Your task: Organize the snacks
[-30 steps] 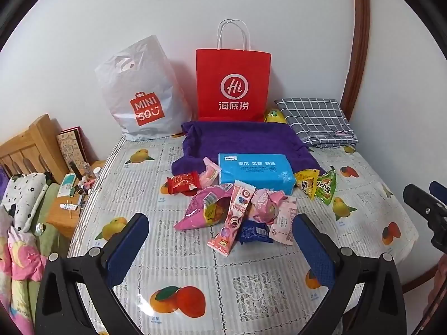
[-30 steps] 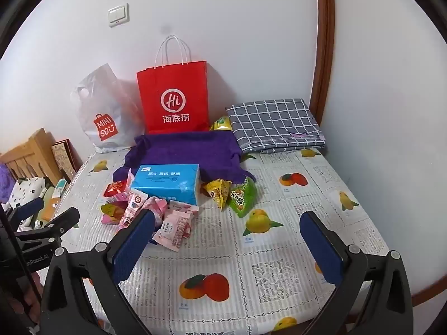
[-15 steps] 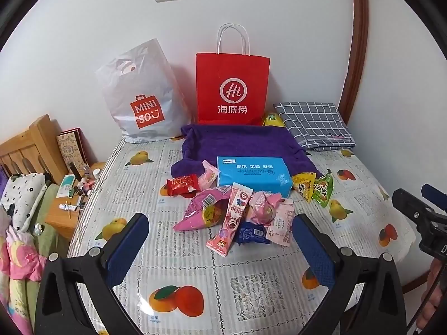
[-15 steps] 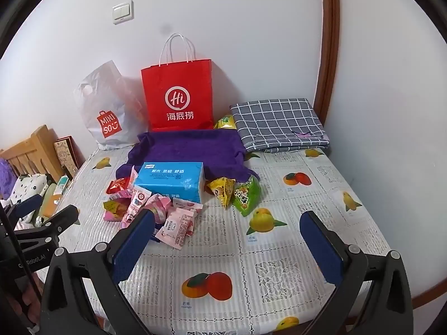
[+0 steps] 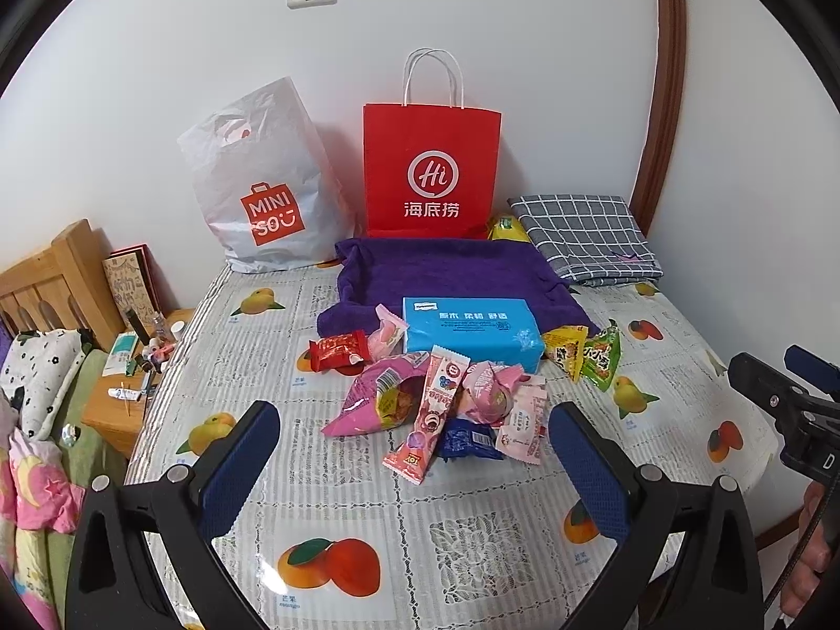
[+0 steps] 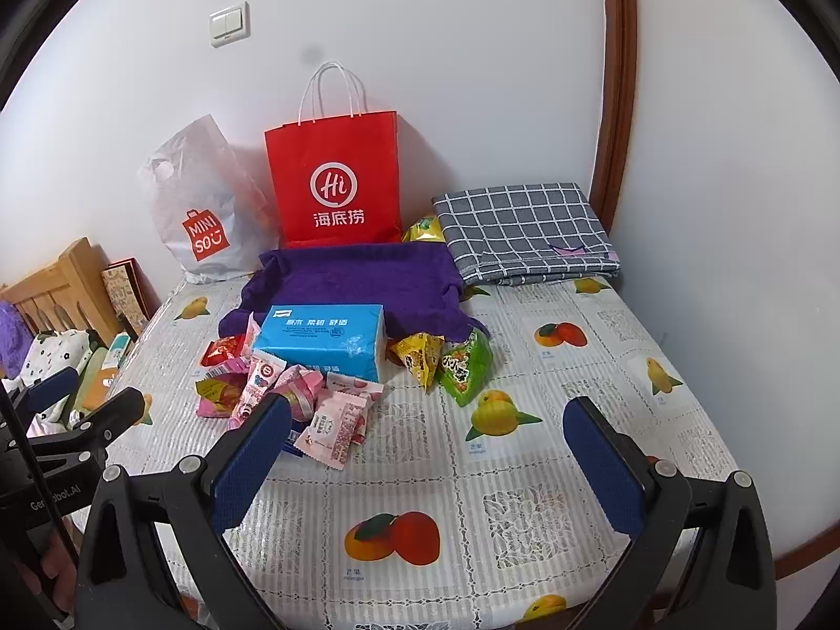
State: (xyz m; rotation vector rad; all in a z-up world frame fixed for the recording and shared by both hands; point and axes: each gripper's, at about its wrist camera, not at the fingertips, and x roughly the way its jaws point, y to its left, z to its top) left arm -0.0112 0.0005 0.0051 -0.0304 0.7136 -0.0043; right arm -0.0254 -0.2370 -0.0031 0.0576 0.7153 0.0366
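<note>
A heap of snack packets (image 5: pixel 446 404) (image 6: pixel 294 394) lies mid-table in front of a blue tissue pack (image 5: pixel 470 333) (image 6: pixel 323 338). A red packet (image 5: pixel 336 354) sits at its left; a yellow packet (image 5: pixel 567 349) (image 6: pixel 417 357) and a green packet (image 5: pixel 601 359) (image 6: pixel 464 373) sit at its right. Behind are a purple towel (image 5: pixel 446 273) (image 6: pixel 357 283), a red paper bag (image 5: pixel 430 168) (image 6: pixel 336 184) and a white plastic bag (image 5: pixel 262 184) (image 6: pixel 202 205). My left gripper (image 5: pixel 412 433) hangs open just short of the heap. My right gripper (image 6: pixel 428 422) is open over bare tablecloth, right of the heap.
A folded checked cloth (image 5: pixel 583 236) (image 6: pixel 525 231) lies at the back right by the wall. A wooden bedhead (image 5: pixel 47 283) and a small cluttered stand (image 5: pixel 131 373) are off the table's left edge. The fruit-print tablecloth (image 6: pixel 472 514) is bare in front.
Both cameras have drifted slightly back and up, so the snacks sit a little lower and farther away. Nothing on the table has moved; both grippers stay open.
</note>
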